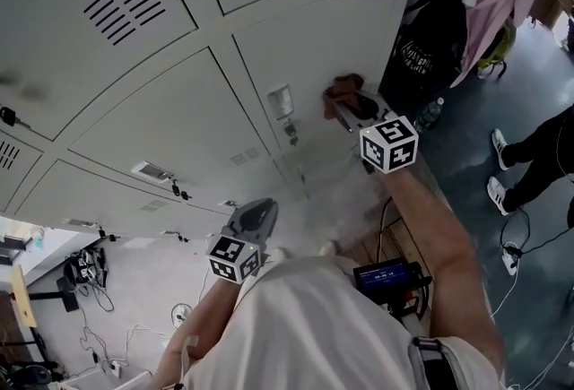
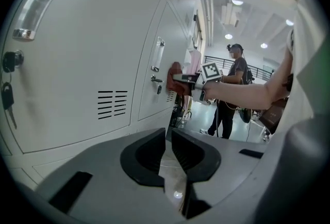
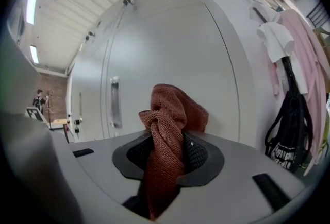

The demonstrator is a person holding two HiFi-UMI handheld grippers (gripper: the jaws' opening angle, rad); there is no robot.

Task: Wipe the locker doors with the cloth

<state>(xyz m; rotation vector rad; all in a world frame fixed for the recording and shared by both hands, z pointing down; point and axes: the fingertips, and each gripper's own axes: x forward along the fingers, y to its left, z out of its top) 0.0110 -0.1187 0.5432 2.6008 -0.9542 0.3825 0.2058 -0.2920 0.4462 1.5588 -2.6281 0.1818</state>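
The right gripper (image 3: 167,152) clamps a rust-red cloth (image 3: 172,109), which bunches up above its jaws in front of a grey locker door (image 3: 170,48). Whether cloth meets door is hard to make out. The left gripper (image 2: 168,147), jaws together and empty, is held well apart.

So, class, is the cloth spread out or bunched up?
Bunched up: the cloth hangs twisted in folds, clamped in the right gripper.

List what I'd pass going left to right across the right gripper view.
Distant person → locker door handle → reddish-brown cloth held in the jaws → black bag hanging at the right.
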